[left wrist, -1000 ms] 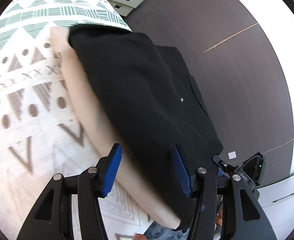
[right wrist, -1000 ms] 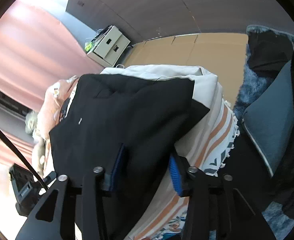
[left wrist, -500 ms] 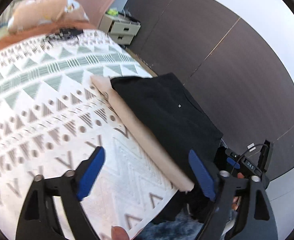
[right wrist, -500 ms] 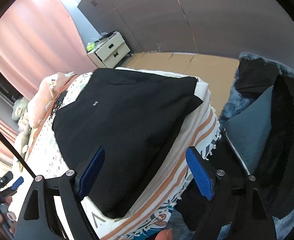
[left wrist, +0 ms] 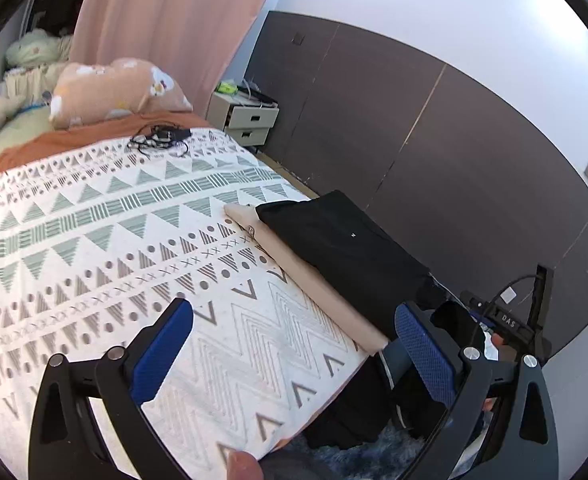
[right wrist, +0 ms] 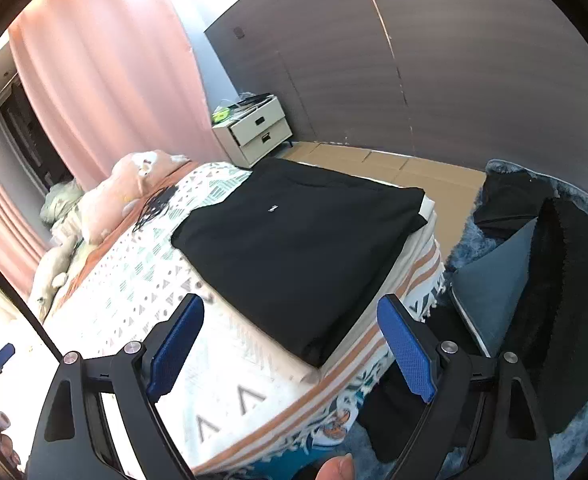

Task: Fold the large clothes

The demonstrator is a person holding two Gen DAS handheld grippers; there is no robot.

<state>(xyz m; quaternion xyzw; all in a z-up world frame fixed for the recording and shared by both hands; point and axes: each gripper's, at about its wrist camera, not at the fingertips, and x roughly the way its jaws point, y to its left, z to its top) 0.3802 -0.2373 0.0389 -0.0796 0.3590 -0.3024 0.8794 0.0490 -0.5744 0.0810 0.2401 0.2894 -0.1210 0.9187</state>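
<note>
A folded black garment [right wrist: 301, 248] lies flat on the near corner of the bed, on top of a folded beige garment [left wrist: 313, 280]; the black one also shows in the left wrist view [left wrist: 345, 244]. My left gripper [left wrist: 294, 356] is open and empty, held above the patterned bedspread [left wrist: 94, 248], to the left of the pile. My right gripper [right wrist: 290, 352] is open and empty, held back from the pile's near edge. Neither gripper touches the clothes.
A peach pillow [left wrist: 114, 92], soft toys and a tangle of black cable [left wrist: 158, 140] lie at the bed's head. A white nightstand [right wrist: 254, 132] stands by the dark wall. Dark clothes and a grey cushion [right wrist: 489, 288] lie on a blue rug at right.
Both grippers have opened wide, let go of the black garment and drawn back and up from it. The garment now lies still on the pile.
</note>
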